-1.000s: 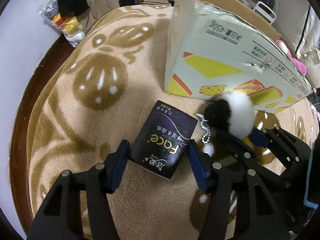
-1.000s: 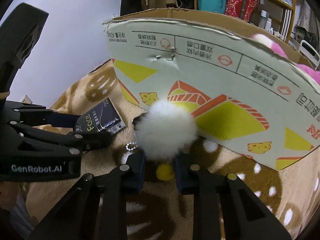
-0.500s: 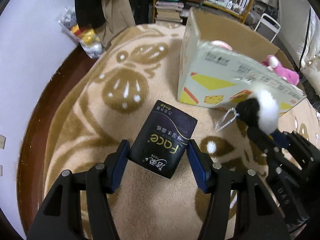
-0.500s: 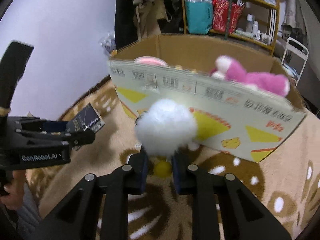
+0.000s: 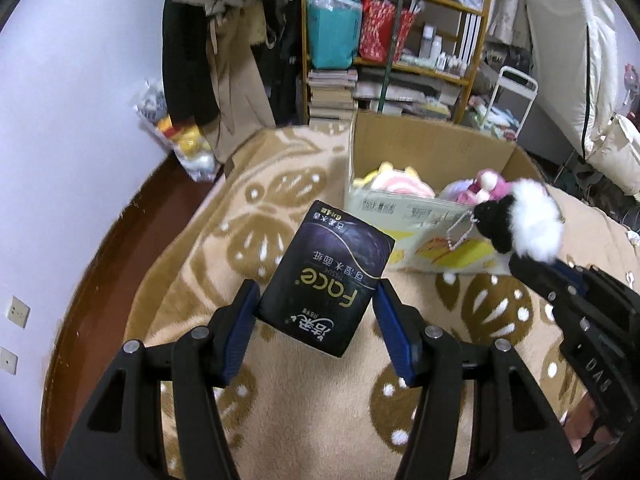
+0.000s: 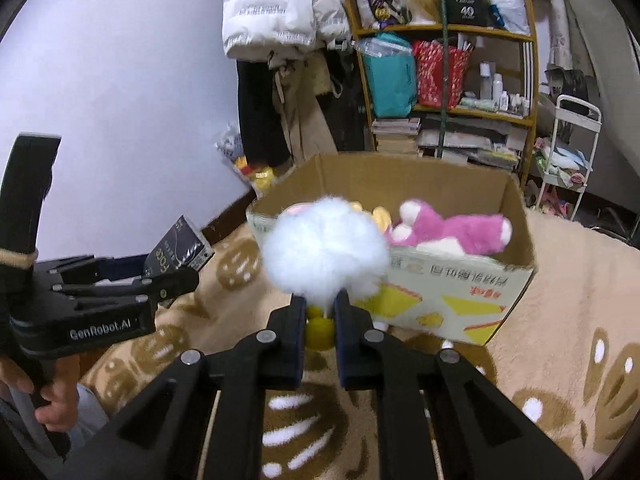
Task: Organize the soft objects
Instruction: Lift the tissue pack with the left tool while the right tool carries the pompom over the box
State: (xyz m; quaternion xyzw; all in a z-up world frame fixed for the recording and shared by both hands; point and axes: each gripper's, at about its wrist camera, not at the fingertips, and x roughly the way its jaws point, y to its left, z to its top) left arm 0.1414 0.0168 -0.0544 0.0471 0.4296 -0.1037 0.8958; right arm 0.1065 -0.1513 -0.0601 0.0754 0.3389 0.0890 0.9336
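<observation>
- While my left gripper [image 5: 316,322] clamps the dark tissue pack [image 5: 326,276] above the blanket [image 5: 304,412],
- my right gripper [image 6: 318,322], jaws closing, pinches the fluffy keychain [image 6: 326,256] before the cardboard box [image 6: 460,304].

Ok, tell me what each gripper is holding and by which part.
The left gripper holds the dark tissue pack by its two long sides near its lower end. The right gripper, jaws closing, pinches the fluffy keychain toy at its yellow base.

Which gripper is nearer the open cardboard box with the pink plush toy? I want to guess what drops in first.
Right. The right gripper, closing on the fluffy white pompom, hangs just before the box; the left gripper, holding the dark tissue pack, is farther back.
</observation>
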